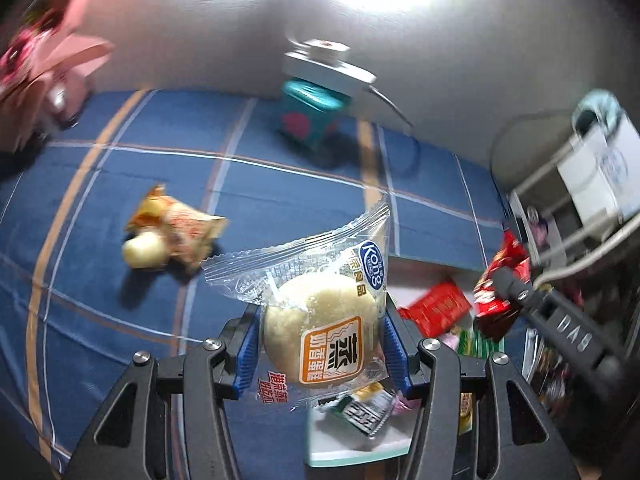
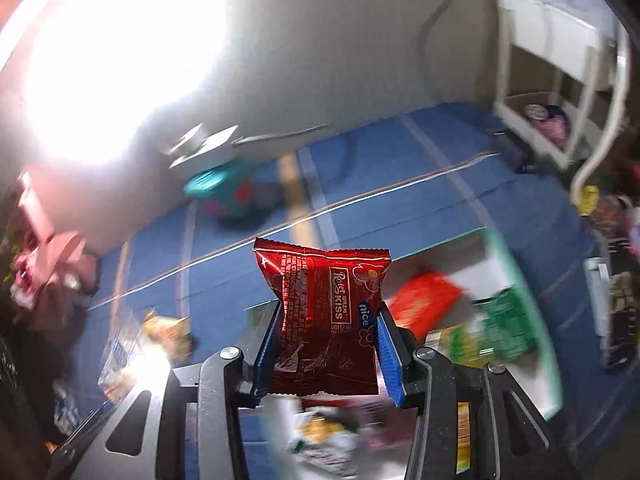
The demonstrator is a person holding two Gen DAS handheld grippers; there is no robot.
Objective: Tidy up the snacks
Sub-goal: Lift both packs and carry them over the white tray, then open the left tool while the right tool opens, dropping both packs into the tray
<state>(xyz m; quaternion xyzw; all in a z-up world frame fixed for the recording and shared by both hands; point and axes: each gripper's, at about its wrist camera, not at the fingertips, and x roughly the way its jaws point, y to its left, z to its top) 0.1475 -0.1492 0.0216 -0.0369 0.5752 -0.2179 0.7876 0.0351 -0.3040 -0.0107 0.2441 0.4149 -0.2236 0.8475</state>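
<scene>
Both claws are found loaded: the left gripper [image 1: 320, 344] is clamped on a clear-wrapped steamed cake [image 1: 320, 328], the right gripper [image 2: 326, 354] on a red snack packet [image 2: 326, 320]. Each is held above a pale tray [image 1: 352, 452] already part-filled with sachets, set on the blue checked cloth [image 1: 120, 184] near its right edge. One torn yellow wrapper [image 1: 172, 232] is noted left of the tray. Loads should be lowered level over open tray space, and neither grip eased until the packet is seated, lest neighbouring sachets be displaced.
</scene>
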